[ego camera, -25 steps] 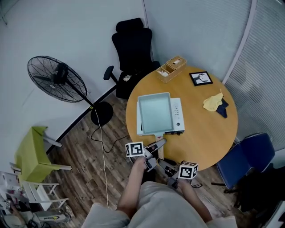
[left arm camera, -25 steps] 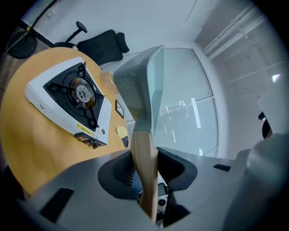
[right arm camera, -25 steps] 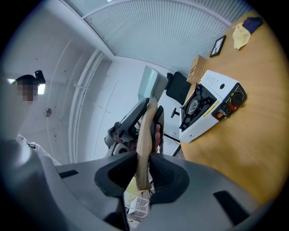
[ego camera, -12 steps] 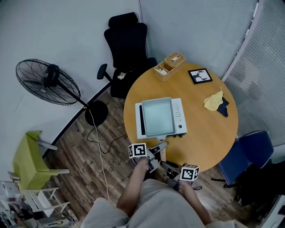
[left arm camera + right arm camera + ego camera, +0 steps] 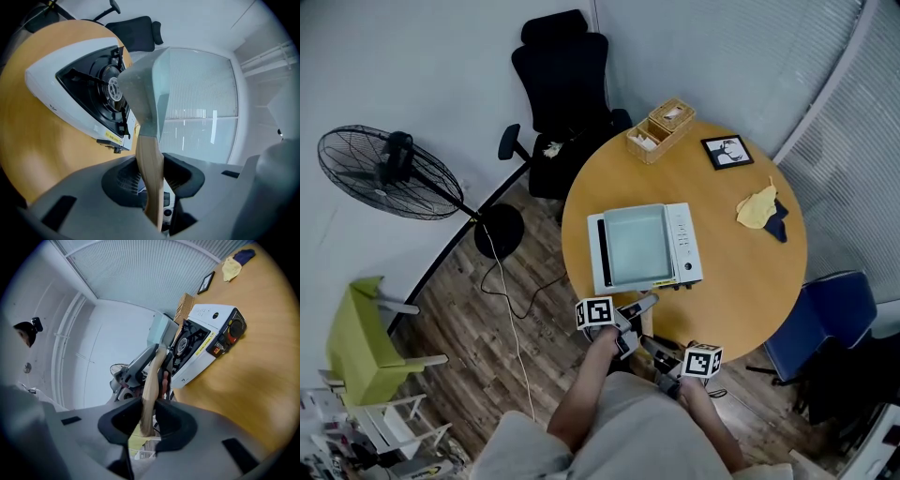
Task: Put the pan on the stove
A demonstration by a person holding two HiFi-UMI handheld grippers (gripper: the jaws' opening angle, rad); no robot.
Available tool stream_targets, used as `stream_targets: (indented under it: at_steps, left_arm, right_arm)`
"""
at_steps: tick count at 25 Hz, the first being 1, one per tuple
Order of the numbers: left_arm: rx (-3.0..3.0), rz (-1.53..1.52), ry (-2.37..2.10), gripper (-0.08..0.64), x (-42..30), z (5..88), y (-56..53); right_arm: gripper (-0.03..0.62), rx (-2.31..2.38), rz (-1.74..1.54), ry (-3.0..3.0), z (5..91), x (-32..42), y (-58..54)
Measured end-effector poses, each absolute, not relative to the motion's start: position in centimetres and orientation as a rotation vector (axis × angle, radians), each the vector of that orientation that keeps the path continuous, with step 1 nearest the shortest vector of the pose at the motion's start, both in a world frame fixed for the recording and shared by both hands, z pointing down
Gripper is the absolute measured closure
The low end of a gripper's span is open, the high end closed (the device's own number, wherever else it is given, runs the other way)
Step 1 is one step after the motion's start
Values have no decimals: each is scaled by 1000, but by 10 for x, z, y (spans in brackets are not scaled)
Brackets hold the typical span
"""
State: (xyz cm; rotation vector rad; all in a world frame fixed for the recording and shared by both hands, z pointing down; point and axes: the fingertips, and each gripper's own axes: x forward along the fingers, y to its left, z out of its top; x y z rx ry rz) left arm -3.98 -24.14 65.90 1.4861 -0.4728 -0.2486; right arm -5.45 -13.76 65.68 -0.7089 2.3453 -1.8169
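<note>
A square pale-green pan (image 5: pixel 637 246) hangs over the white tabletop stove (image 5: pixel 687 246) on the round wooden table (image 5: pixel 741 281). In the left gripper view the pan (image 5: pixel 145 89) sits a little above the black burner (image 5: pixel 101 89), tilted. My left gripper (image 5: pixel 634 315) is shut on the wooden handle (image 5: pixel 150 159) near the pan. My right gripper (image 5: pixel 653 345) holds the same handle (image 5: pixel 150 385) farther back. Its jaws are opening, with the pads against the wood. The pan (image 5: pixel 161 331) hides part of the stove (image 5: pixel 211 329).
A wicker basket (image 5: pixel 659 131), a framed picture (image 5: pixel 727 151) and a yellow cloth (image 5: pixel 757 208) on a dark one lie on the table's far side. A black office chair (image 5: pixel 562 84), a floor fan (image 5: pixel 380 173) and a blue chair (image 5: pixel 820 323) stand around the table.
The pan has shifted right over the stove, from overhanging its left side to covering most of the burner. Both grippers moved with the handle.
</note>
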Motion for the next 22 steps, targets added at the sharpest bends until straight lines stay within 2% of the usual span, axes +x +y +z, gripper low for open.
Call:
stream_targets:
  at_steps: [22]
  left_arm:
    - [1387,-240,-486,414,-44,689,-257]
  right_arm:
    - [488,-739,-1918,2272,672,-57,-155]
